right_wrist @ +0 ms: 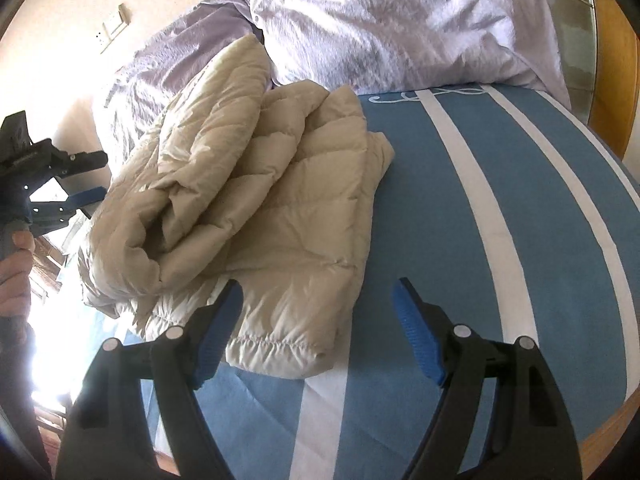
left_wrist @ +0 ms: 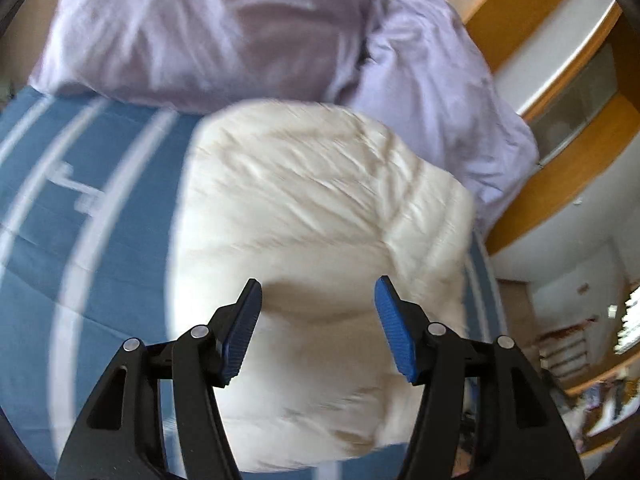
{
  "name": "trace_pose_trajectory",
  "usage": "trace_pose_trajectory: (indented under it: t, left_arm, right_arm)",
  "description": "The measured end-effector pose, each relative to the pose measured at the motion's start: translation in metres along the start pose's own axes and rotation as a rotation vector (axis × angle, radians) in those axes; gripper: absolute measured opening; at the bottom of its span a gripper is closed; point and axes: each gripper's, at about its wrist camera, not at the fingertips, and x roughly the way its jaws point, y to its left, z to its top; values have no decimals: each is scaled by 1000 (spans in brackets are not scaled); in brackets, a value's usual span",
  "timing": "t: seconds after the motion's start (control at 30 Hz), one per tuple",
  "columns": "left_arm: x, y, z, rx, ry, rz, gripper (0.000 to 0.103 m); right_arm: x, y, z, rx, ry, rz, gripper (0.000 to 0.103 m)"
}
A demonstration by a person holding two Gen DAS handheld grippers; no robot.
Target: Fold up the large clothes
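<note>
The cream quilted jacket [right_wrist: 256, 208] lies bundled on the blue striped bedsheet [right_wrist: 460, 240], left of centre in the right wrist view, its upper end against the lilac pillows [right_wrist: 392, 20] at the top of the frame. You have it doubled over into a thick stack: at least two padded layers sit on a flatter lower panel, whose gathered hem points toward the bottom of the frame. The fold looks largely done, though loose; the top layers bulge and their edges do not line up with the panel beneath, so a squaring-up or one more fold probably remains. In the left wrist view the jacket fills the centre, but that frame is motion-blurred, so the seam lines there cannot be read with confidence. Your left gripper [left_wrist: 318, 320] has its fingers released, nothing between the blue pads, jacket only behind them; it also shows at the left edge of the right view, a hand [right_wrist: 14, 276] on its handle. Your right gripper [right_wrist: 318, 328] is likewise spread and empty, its left finger overlapping the jacket's near corner in the picture; contact cannot be told.
</note>
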Motion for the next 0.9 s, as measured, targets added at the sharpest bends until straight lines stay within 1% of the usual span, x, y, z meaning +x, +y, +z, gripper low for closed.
trace_pose_trajectory:
  t: [0.07, 0.13, 0.17, 0.23, 0.3, 0.4, 0.53, 0.67, 0.9]
  left_arm:
    - [-8, 9, 1, 21, -43, 79, 64]
    - [-6, 16, 3, 39, -73, 170, 65]
    - [-3, 20, 3, 42, -77, 203, 65]
    - [6, 29, 0, 35, -58, 232, 65]
    - [16, 32, -4, 28, -37, 233, 65]
    - [32, 23, -13, 39, -28, 228, 66]
    - [43, 6, -30, 94, -11, 195, 66]
    - [53, -13, -42, 183, -24, 225, 66]
    - [61, -13, -49, 208, -20, 212, 66]
  right_arm:
    - [-2, -1, 1, 0, -4, -1, 77]
    - [-4, -1, 2, 2, -8, -1, 78]
    - [-5, -1, 2, 2, -10, -1, 78]
    - [-6, -2, 3, 4, -14, -2, 78]
    - [-8, -2, 5, 5, -22, -2, 78]
    - [-12, -2, 9, 7, -38, -3, 78]
    - [-21, 0, 18, 3, -75, -6, 78]
    - [-26, 2, 26, 0, -94, -14, 77]
    - [-25, 9, 33, -11, -111, -20, 77]
